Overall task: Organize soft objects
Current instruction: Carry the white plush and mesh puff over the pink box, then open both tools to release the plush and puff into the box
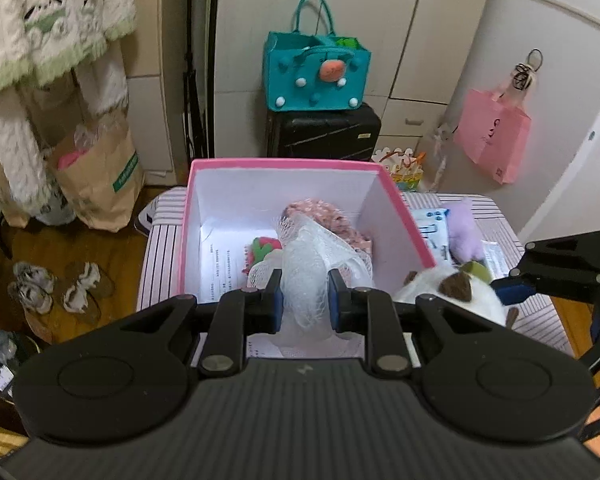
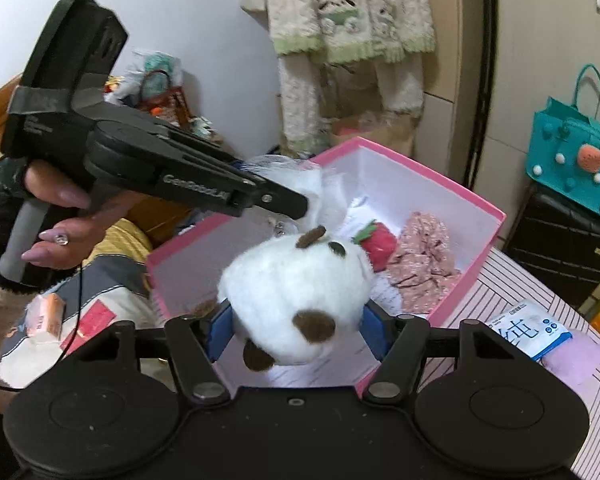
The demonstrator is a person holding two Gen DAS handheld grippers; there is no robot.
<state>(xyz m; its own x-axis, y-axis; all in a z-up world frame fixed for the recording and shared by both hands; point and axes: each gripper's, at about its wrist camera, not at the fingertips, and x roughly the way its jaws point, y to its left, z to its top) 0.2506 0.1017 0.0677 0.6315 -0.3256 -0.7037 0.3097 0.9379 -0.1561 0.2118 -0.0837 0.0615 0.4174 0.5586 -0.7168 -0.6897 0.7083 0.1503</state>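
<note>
Both claws are matte black plastic, each with two round flat discs at the base and linkage arms pinned by silver-grey screw heads. The left claw [image 1: 305, 304] carries blue pads [image 1: 277, 305] on its fingers; the right claw [image 2: 296, 330] has the same. Seen from the right wrist, the left tool bears pale lettering and a grey handle — the hand [image 2: 66, 222] on it has long glossy nails, one with a gem, and a fuzzy dark cuff.
</note>
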